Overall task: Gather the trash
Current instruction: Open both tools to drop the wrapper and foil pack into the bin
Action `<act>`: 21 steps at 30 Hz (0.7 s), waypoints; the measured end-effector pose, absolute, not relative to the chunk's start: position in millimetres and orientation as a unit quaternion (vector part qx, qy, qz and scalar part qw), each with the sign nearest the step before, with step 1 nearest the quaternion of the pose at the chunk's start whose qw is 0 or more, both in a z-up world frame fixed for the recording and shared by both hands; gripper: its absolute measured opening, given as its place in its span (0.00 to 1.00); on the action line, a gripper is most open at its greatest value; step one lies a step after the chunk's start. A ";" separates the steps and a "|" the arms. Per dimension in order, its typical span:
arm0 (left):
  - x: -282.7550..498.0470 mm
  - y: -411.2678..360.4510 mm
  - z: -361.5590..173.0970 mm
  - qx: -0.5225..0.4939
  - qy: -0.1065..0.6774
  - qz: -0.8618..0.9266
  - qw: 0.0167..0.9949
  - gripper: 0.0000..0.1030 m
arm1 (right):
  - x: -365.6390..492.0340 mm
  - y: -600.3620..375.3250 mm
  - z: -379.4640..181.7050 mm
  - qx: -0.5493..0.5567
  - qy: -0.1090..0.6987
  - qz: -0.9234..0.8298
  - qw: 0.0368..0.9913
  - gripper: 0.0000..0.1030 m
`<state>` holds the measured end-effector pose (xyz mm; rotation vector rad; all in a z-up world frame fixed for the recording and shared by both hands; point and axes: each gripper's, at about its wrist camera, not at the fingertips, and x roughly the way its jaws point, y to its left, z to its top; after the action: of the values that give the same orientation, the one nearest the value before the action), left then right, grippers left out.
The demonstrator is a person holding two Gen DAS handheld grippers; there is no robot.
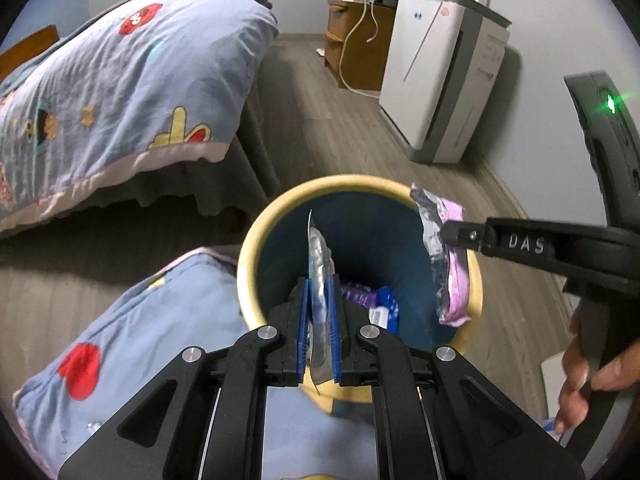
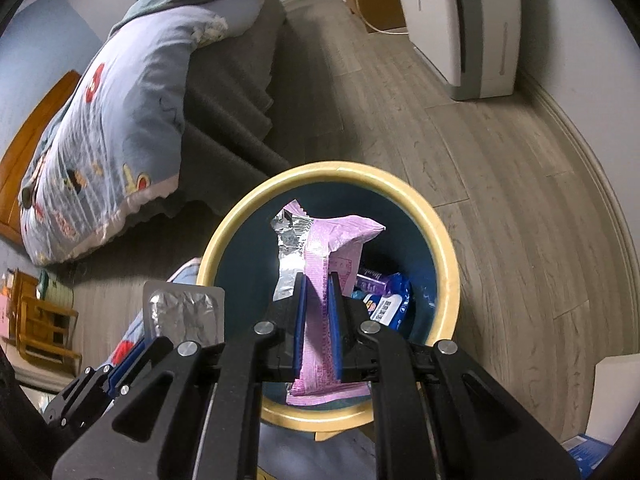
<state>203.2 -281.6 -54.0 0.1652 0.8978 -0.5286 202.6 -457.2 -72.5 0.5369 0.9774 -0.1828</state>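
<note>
Over the bin, yellow rim and dark blue inside, both grippers hang with trash clamped. Left gripper is closed on a silver blister pack, held edge-up between the blue pads, its top end above the bin mouth near the left rim. Right gripper is closed on a pink wrapper with torn foil lining; in the right wrist view it sits centred over the opening, lower end dangling near the close rim. Bin stands on the wood floor beside the bed; purple and blue packets already lie at the bottom.

Step in hand, my read: drop both pieces.

- Release only when each piece is fully inside the rim line. The blister pack looks close to the left edge, so nudge it toward centre first.
- Wrapper is light and crumpled and may cling to a pad. Open wide and tip the fingers downward.
- Its lower tail hangs near the close rim and may catch there.
- Grippers are near each other, so keep them apart when opening.
</note>
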 end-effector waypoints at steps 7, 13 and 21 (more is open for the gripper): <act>209.6 -274.0 -53.4 0.067 0.419 -0.243 0.872 0.26 | 202.0 -462.0 -70.8 0.263 0.453 -0.096 0.847 0.34; 205.3 -256.8 -53.1 0.057 0.415 -0.226 0.880 0.65 | 203.2 -456.5 -67.1 0.261 0.449 -0.087 0.850 0.58; 190.6 -225.5 -45.8 0.073 0.406 -0.207 0.887 0.84 | 203.5 -445.6 -58.0 0.265 0.439 -0.073 0.856 0.93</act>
<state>190.6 -225.5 -45.8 0.1518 0.8448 -0.4314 203.5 -445.6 -58.0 0.5560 0.9222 -0.1539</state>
